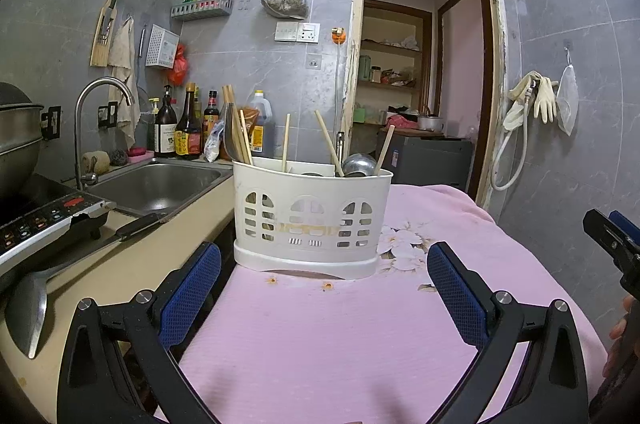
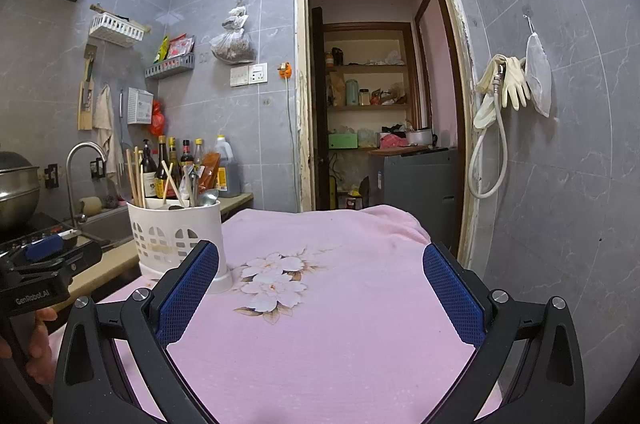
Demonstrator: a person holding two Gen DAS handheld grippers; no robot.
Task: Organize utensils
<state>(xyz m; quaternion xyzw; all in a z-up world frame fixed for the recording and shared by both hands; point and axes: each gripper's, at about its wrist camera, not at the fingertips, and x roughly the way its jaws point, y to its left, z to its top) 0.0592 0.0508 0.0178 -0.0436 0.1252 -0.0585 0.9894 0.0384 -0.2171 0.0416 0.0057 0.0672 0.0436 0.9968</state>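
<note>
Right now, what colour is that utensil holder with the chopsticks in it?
The utensil holder is white, slightly yellowed across its front. It shows best in the left wrist view.

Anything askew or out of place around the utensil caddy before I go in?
The white utensil caddy stands upright on the pink cloth, chopsticks leaning loosely inside. One metal ladle lies loose on the counter beside the induction cooker.

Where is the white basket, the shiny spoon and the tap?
white basket [image 1: 312, 220]: left wrist view, on its front wall.
shiny spoon [image 1: 359, 164]: left wrist view, on its bowl.
tap [image 1: 105, 85]: left wrist view, on its curved neck.
</note>
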